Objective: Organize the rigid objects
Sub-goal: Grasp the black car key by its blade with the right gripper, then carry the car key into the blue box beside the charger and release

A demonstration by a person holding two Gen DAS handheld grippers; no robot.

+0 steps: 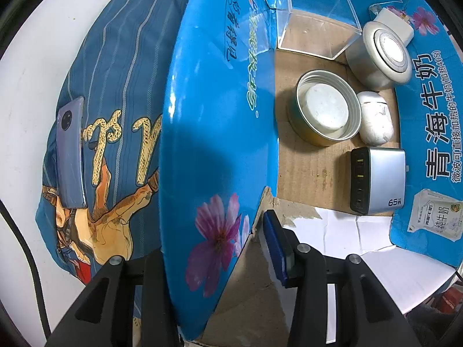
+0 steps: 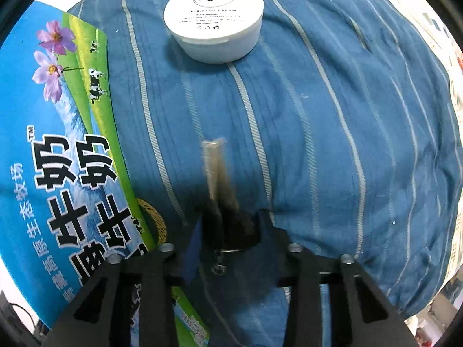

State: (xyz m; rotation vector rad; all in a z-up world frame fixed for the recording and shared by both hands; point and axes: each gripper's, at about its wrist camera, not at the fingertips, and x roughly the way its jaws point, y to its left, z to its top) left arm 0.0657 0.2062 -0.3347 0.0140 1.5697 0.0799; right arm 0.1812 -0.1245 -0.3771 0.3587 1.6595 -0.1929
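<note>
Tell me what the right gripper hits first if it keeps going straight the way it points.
Almost at once, the blurred dark object with a pale metallic tip already between the right gripper's fingers; directly behind it lies the blue striped cloth. The blur hides whether the fingers grip the object.

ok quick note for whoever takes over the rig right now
Left tongs: shut on the milk carton wall.
Right tongs: seem shut on a blurred slim item over the blue cloth.
Done: charger, tin, earbud case, round silver device and clear box are in the carton.
Left: slim item, cream jar, phone on the cloth.
</note>
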